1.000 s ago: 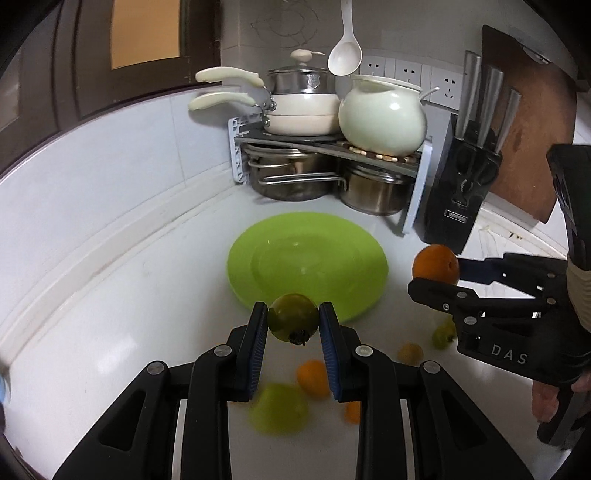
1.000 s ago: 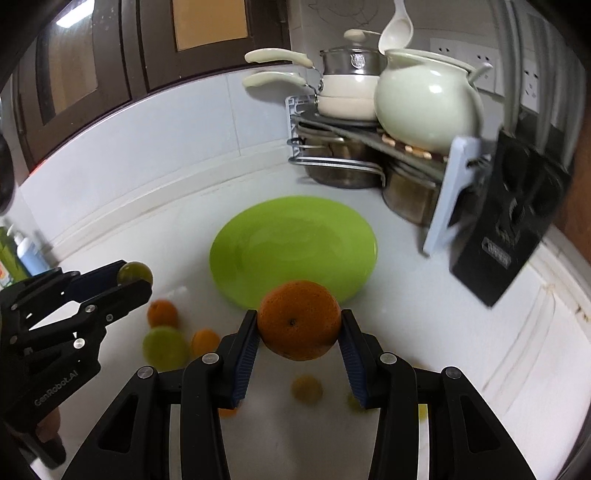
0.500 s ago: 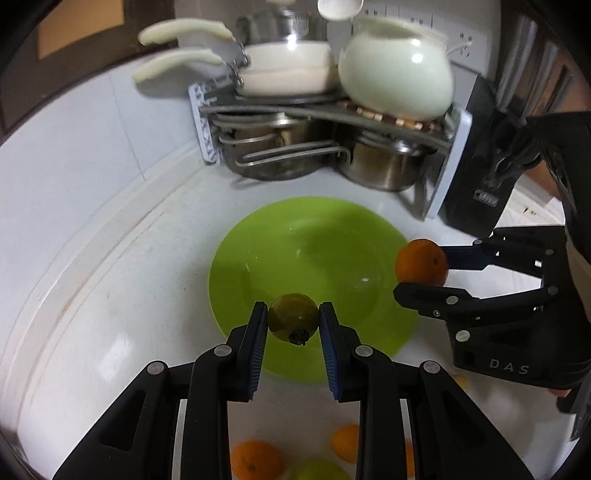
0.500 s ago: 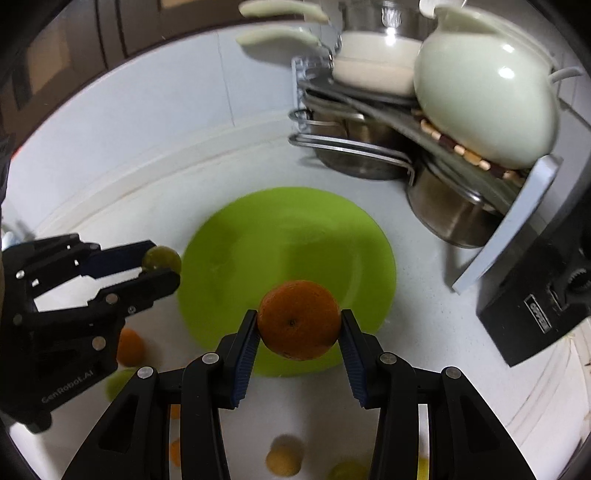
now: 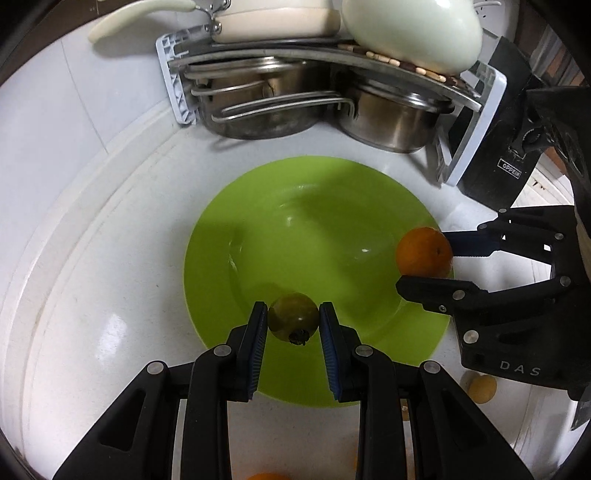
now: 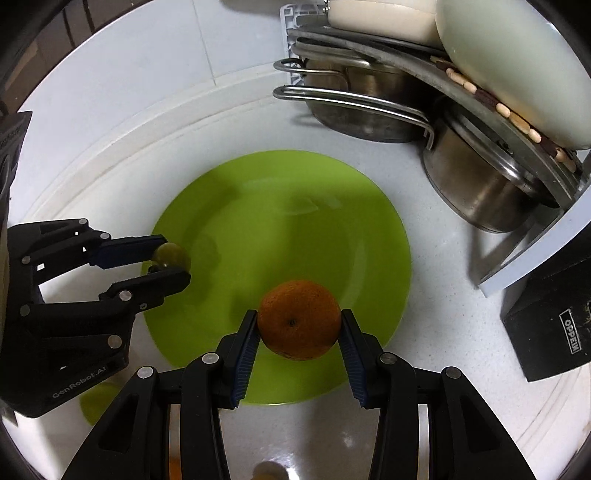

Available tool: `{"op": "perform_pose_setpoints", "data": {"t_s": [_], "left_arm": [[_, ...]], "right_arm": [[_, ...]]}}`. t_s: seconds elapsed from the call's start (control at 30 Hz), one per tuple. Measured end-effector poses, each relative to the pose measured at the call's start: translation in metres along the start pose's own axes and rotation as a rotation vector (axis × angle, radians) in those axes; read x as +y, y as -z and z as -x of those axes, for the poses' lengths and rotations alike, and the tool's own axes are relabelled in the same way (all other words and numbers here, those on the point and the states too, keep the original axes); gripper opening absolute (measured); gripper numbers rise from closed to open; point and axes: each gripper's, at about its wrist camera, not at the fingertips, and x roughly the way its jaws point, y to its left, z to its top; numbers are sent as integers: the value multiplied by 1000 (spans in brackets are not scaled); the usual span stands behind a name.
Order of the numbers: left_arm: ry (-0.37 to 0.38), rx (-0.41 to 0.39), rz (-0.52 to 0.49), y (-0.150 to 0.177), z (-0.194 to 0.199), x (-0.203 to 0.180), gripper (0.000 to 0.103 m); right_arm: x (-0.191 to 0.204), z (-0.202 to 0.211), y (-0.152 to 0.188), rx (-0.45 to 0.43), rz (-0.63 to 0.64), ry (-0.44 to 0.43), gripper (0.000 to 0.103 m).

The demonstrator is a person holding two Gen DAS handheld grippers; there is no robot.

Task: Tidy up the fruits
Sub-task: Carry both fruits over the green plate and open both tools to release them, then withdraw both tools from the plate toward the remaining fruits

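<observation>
A round green plate (image 5: 295, 206) lies on the white counter; it also shows in the right wrist view (image 6: 280, 206). My left gripper (image 5: 293, 325) is shut on a small dark green fruit (image 5: 293, 320) and holds it over the plate's near-left part; the same fruit shows in the right wrist view (image 6: 171, 254). My right gripper (image 6: 299, 325) is shut on an orange (image 6: 299, 319) over the plate's near-right rim; the orange shows in the left wrist view (image 5: 424, 252).
A metal rack with steel pots (image 5: 314, 107), a cream pan and a white pot (image 5: 410, 29) stands behind the plate. A black knife block (image 5: 506, 155) stands at the right. Loose fruits lie on the counter near me: a yellow one (image 5: 482, 387), a green one (image 6: 98, 402).
Both grippers have moved forward and down with their fruits, from short of the plate to over its near edge. The loose fruits have slid behind the fingers.
</observation>
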Motion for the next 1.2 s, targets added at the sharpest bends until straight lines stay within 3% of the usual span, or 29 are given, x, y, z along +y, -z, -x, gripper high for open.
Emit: {"op": "perform_pose_setpoints", "data": {"t_s": [0.27, 0.4, 0.5, 0.63, 0.9, 1.0, 1.2], "left_arm": [[-7, 11, -12, 1, -6, -2, 29], [-11, 3, -15, -1, -3, -2, 37], [-7, -14, -5, 0, 4, -1, 43], [-19, -51, 11, 4, 20, 1, 48], [-42, -171, 35, 16, 76, 4, 67], [-63, -215, 51, 23, 99, 4, 69], [-103, -294, 61, 43, 137, 2, 72]], "right_arm": [[-1, -13, 3, 26, -4, 6, 44], [-1, -16, 3, 28, -12, -4, 44], [1, -12, 3, 15, -12, 0, 50], [7, 1, 6, -23, -7, 10, 51], [26, 49, 15, -143, 18, 35, 51], [33, 67, 19, -193, 15, 47, 57], [46, 101, 33, -269, 16, 54, 57]]}}
